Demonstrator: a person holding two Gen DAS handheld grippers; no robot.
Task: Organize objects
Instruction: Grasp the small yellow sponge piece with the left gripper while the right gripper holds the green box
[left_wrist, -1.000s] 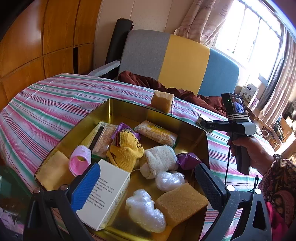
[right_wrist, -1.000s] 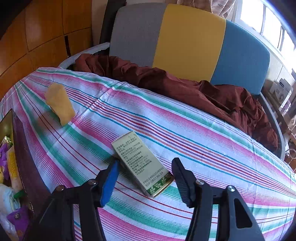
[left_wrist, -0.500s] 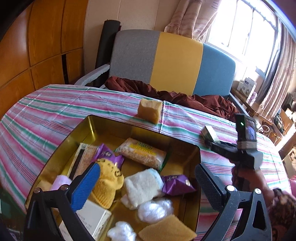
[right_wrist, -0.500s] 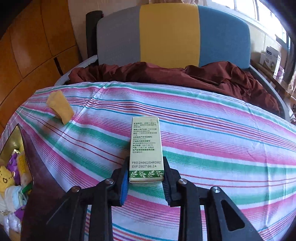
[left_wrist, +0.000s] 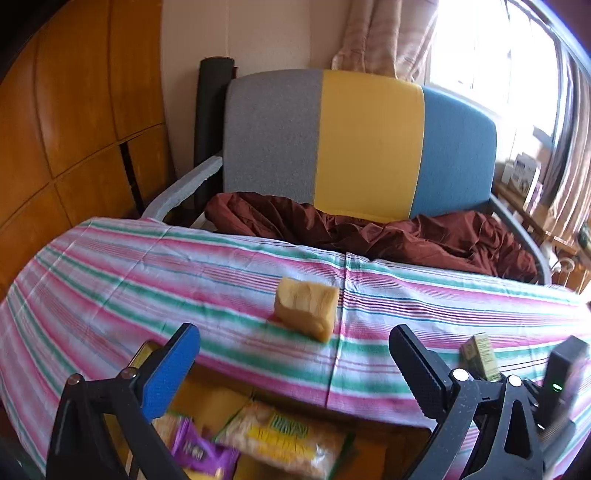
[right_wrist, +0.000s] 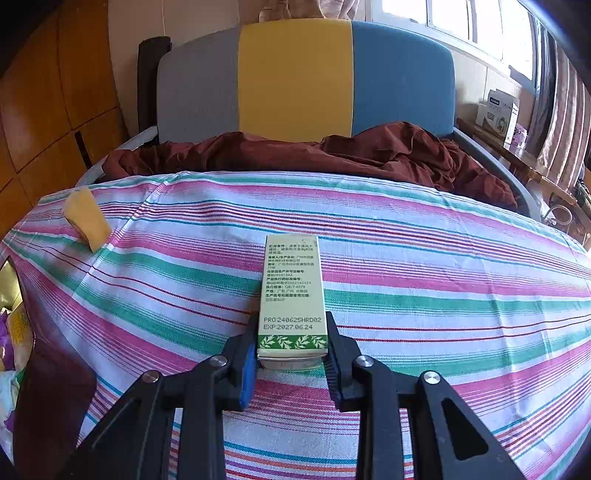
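A pale green carton (right_wrist: 292, 295), printed "PRO:240625HRD02" and "EXP:2027.06.24", is lying on the striped cloth of the desk (right_wrist: 424, 258), its near end clamped between the fingers of the right gripper (right_wrist: 291, 363); its smaller print is too fine to read. To its left, a yellow sponge (right_wrist: 86, 218) is sitting alone on open cloth. The left gripper (left_wrist: 295, 369) is hovering with fingers wide apart over the gold tin (left_wrist: 207, 402), which is cut off by the frame, its snack packets (left_wrist: 284, 439) blurring beyond legibility.
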